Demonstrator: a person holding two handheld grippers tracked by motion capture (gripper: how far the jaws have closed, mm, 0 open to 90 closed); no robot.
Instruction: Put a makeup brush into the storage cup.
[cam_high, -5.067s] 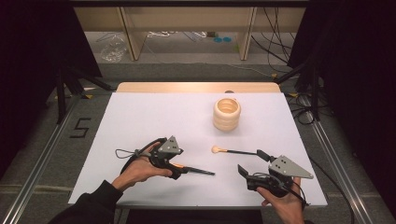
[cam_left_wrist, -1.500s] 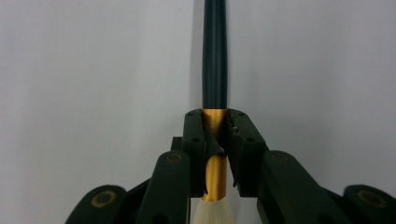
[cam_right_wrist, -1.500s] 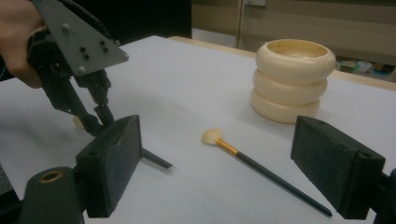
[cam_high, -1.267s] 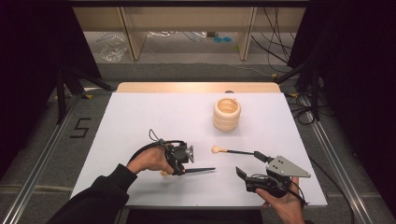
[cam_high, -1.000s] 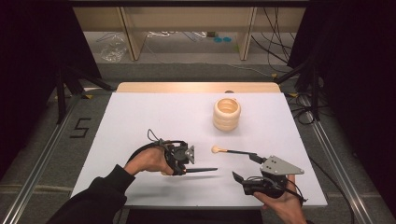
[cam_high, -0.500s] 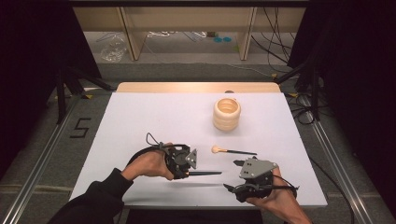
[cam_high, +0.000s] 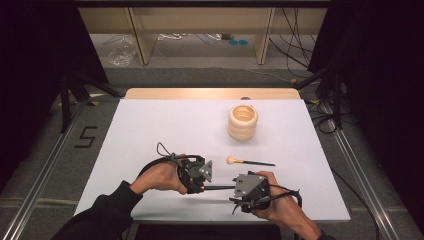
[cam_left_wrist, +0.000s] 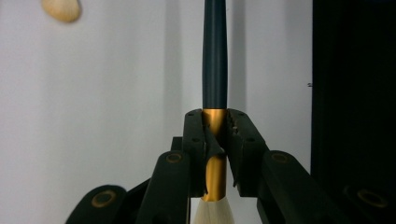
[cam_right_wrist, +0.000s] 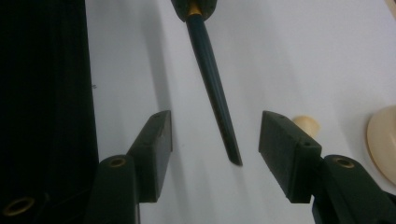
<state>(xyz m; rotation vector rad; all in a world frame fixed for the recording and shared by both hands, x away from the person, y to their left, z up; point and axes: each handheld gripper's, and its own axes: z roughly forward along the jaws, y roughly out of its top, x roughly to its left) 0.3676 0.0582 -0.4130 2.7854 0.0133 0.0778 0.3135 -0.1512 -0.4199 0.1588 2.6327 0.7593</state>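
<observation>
My left gripper (cam_high: 202, 187) (cam_left_wrist: 215, 117) is shut on the gold ferrule of a dark-handled brush (cam_left_wrist: 215, 56), whose cream bristles poke out below the jaws. The brush is held off the white table (cam_high: 150, 125), and its handle (cam_high: 220, 188) points right toward my right gripper (cam_high: 236, 196). In the right gripper view the handle's tip (cam_right_wrist: 226, 140) lies between the jaws of my right gripper (cam_right_wrist: 215, 140); they have just been closing and stand apart from it. A second brush (cam_high: 252, 162) with a cream head lies on the table behind.
A ribbed wooden cup (cam_high: 243, 121) stands upright at the back right of the table, also at the edge of the right gripper view (cam_right_wrist: 383, 140). The second brush's head (cam_right_wrist: 306, 123) shows beside the right jaw. A wooden strip (cam_high: 210, 93) borders the far edge.
My right gripper has moved left to the free end of the held brush, and its jaws have narrowed around the handle's tip. The left gripper has kept its grip and barely shifted.
</observation>
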